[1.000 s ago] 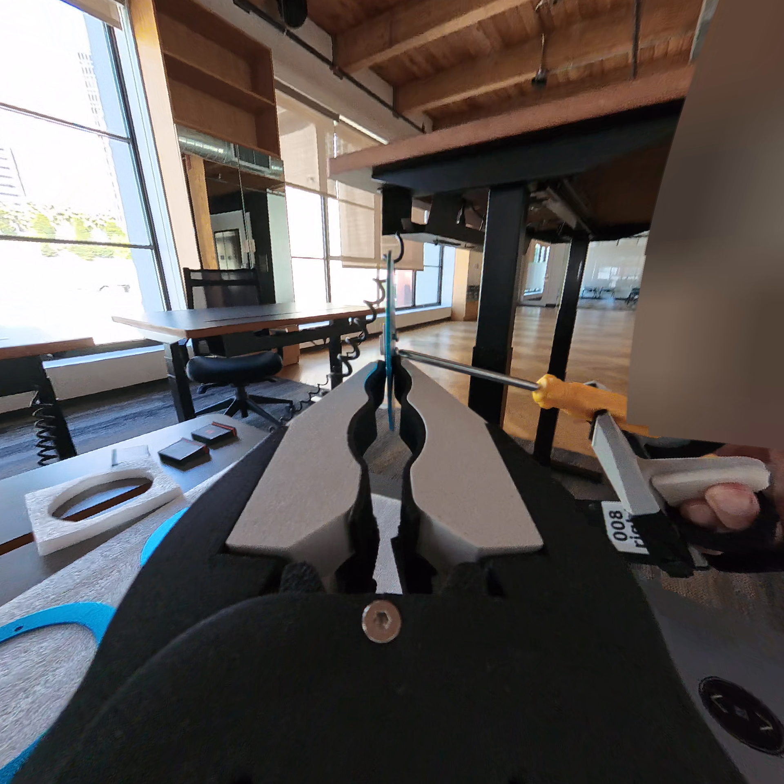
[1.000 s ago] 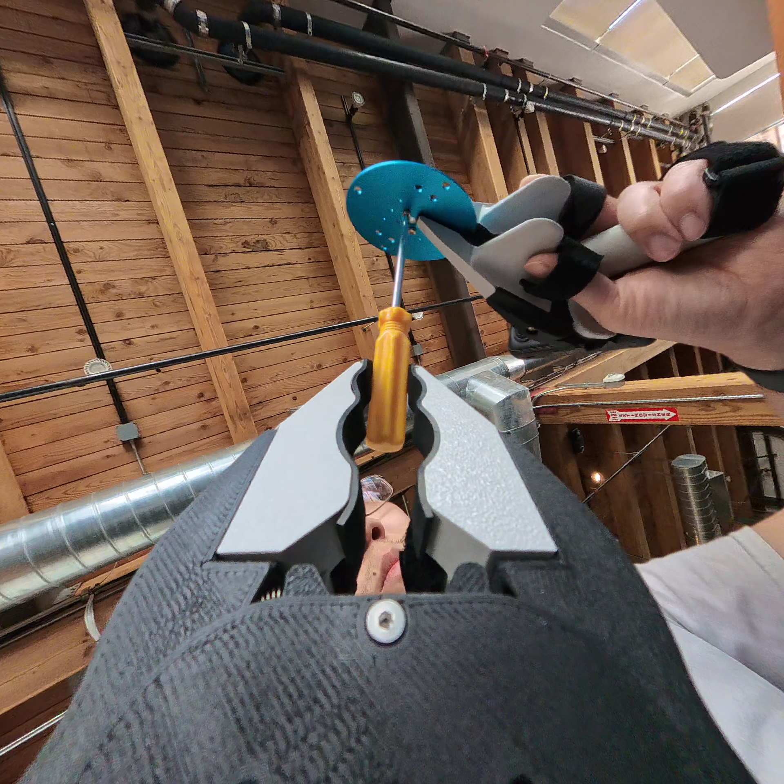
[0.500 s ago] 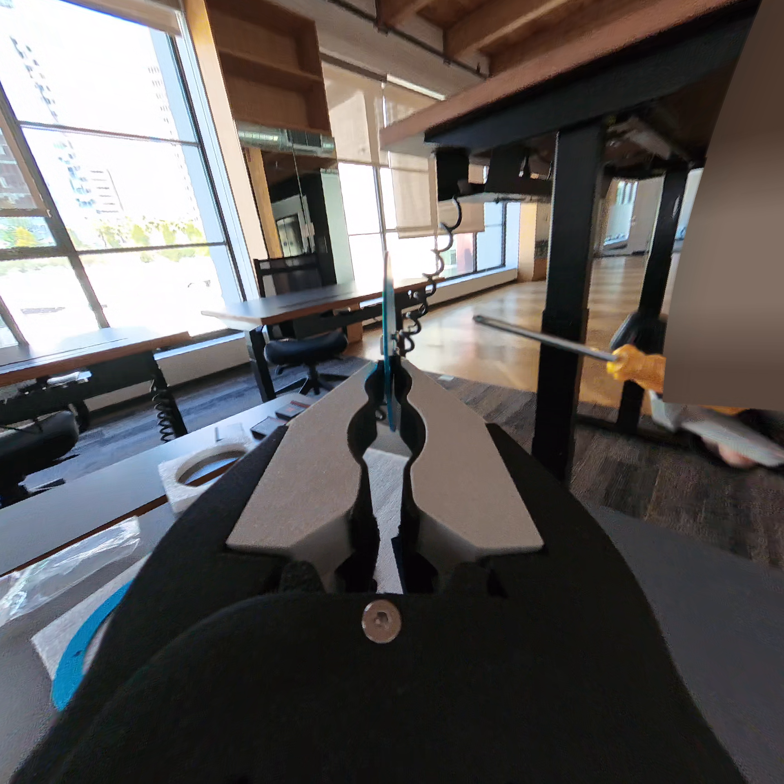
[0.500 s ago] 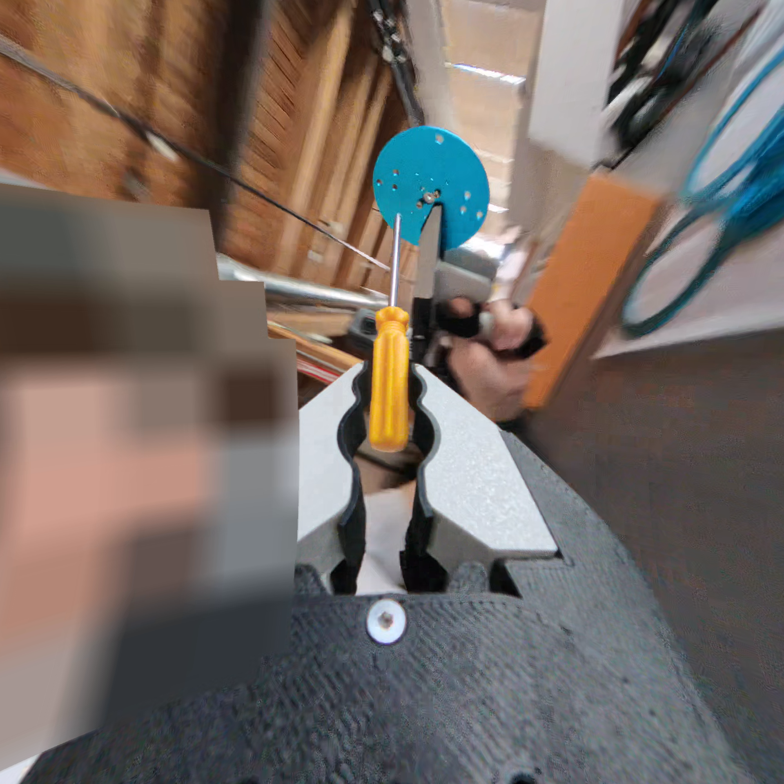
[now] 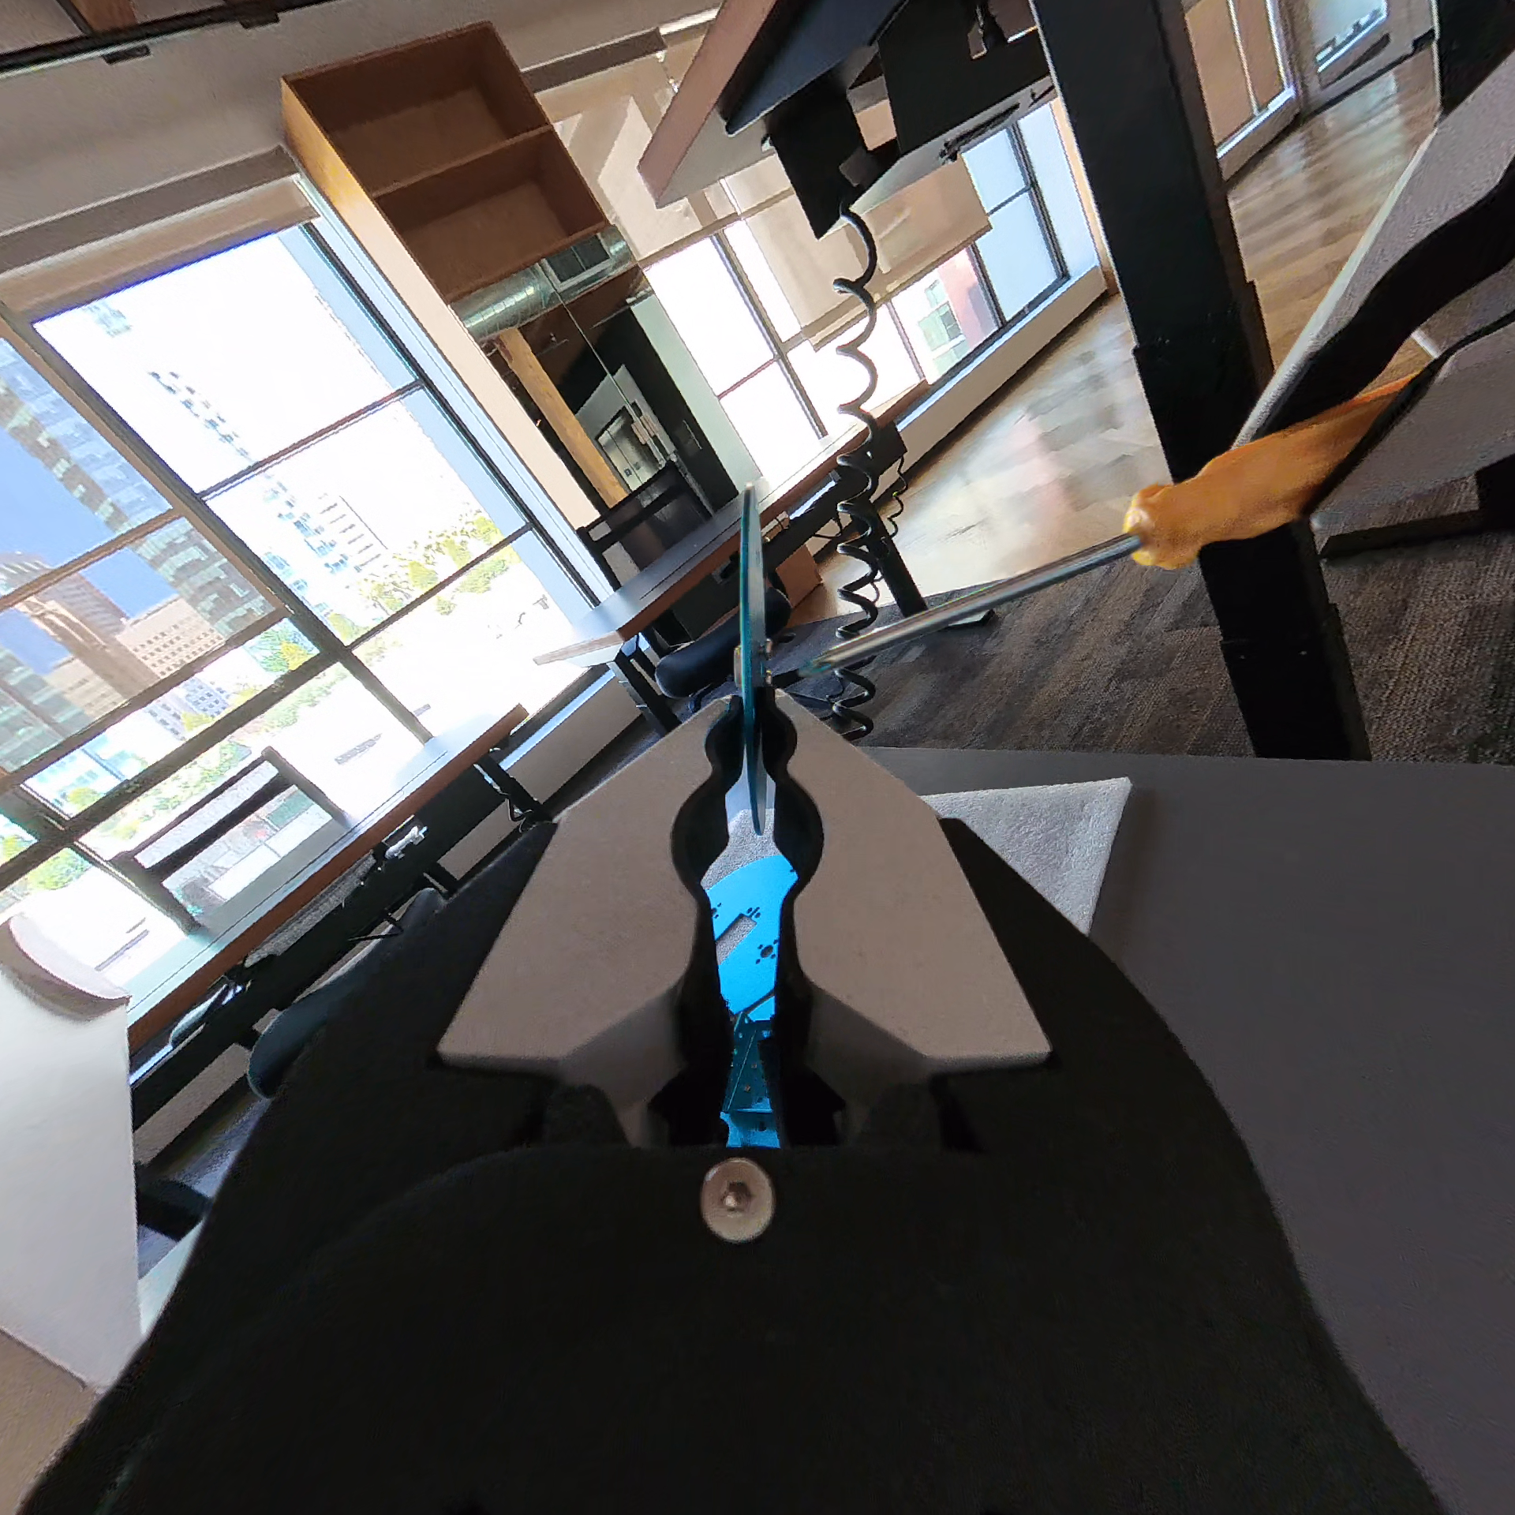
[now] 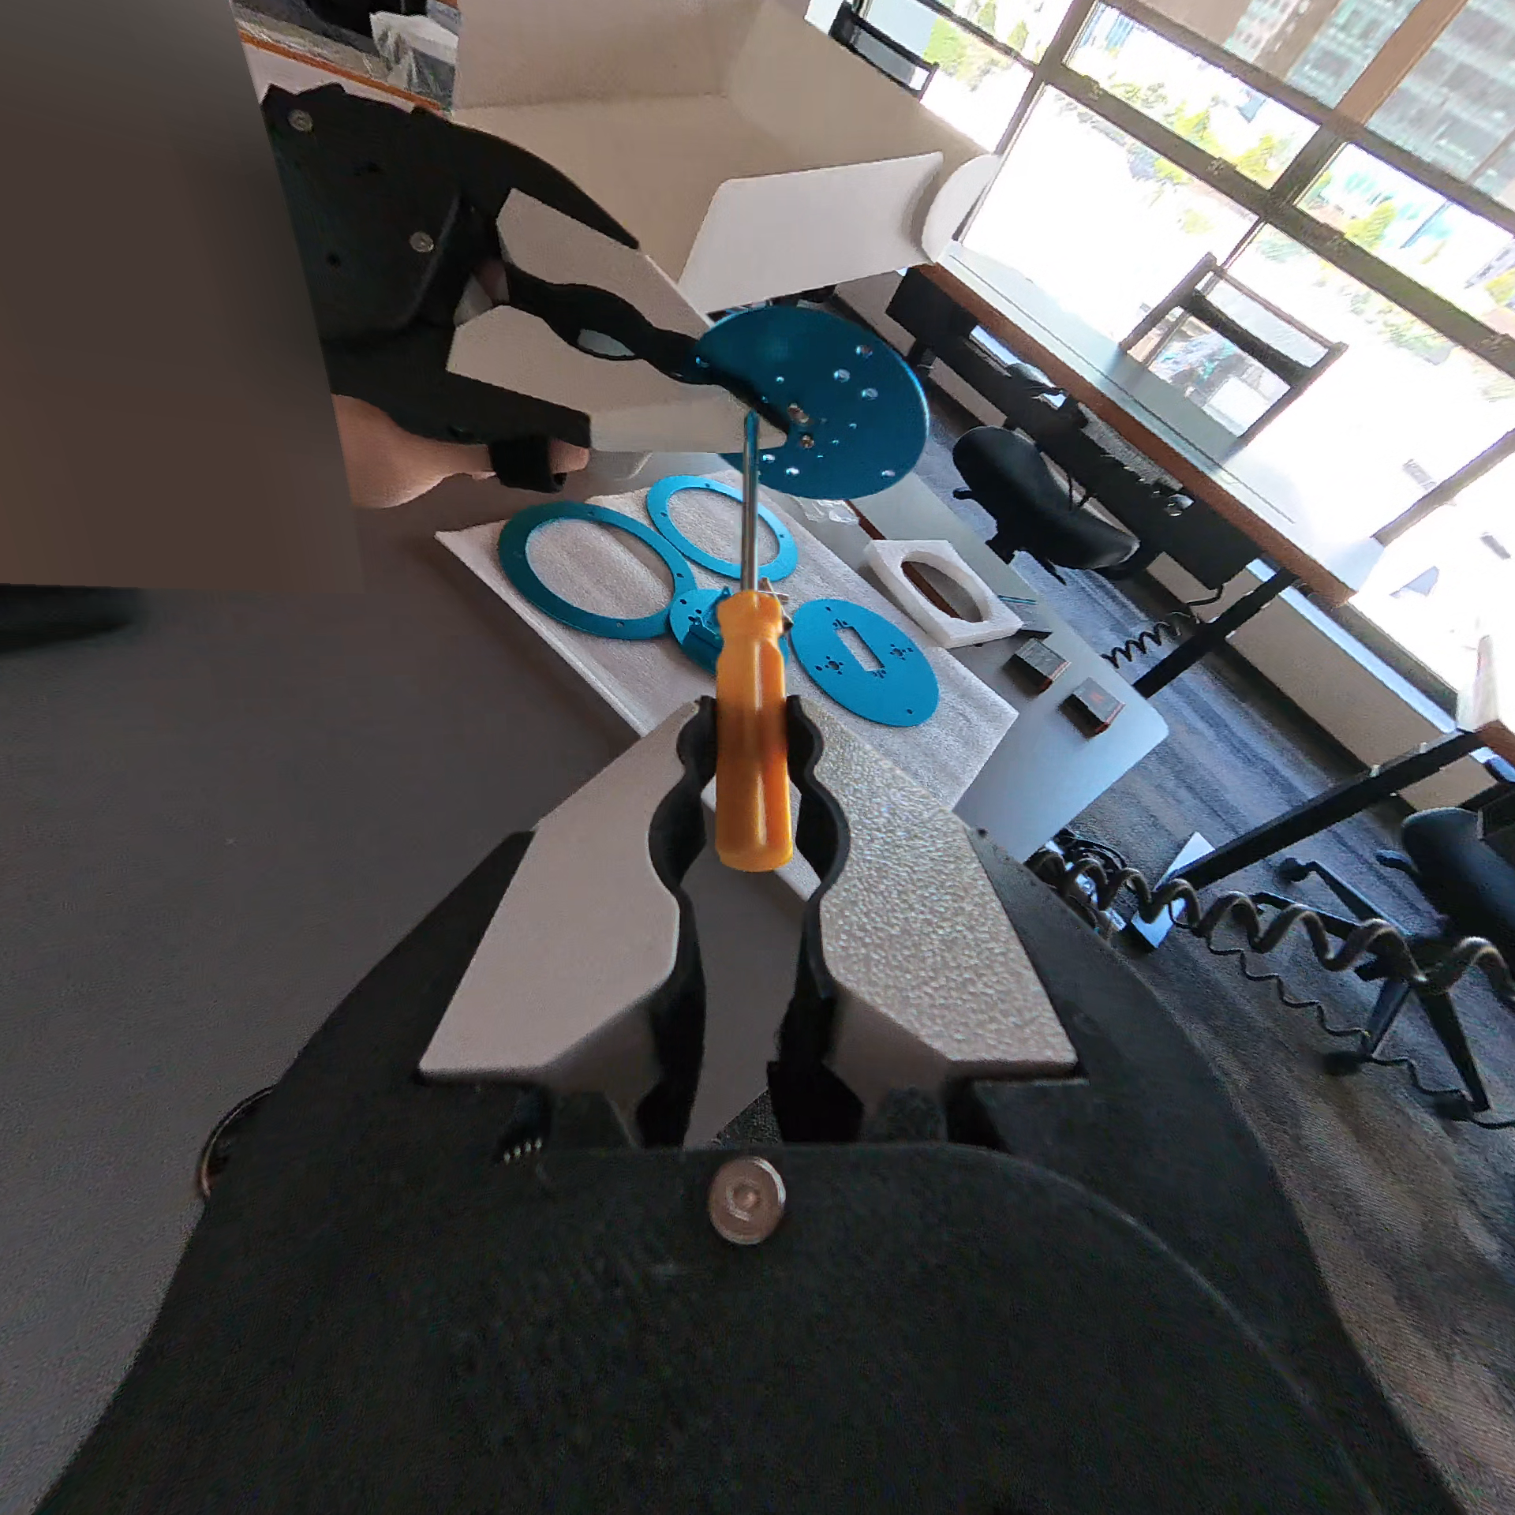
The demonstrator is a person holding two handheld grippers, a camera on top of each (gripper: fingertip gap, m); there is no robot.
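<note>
Blue disc (image 6: 828, 410), orange-handled screwdriver (image 6: 752, 730), 2 blue rings (image 6: 594, 582).

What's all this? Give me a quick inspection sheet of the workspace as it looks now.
Surface: grey foam sheet on a table.
Job's things: blue perforated disc; orange-handled screwdriver, tip at the disc's centre.
Clutter: two blue rings, slotted blue plate, white foam frame, two small dark boxes.
Grippers: left gripper shut on the disc; right gripper shut on the screwdriver.
Cables: coiled black cord.
Surroundings: windows, desks, office chairs.

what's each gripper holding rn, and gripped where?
Left gripper: blue disc, clamped by its edge. Right gripper: screwdriver, by the orange handle, tip at the disc's centre.
</note>
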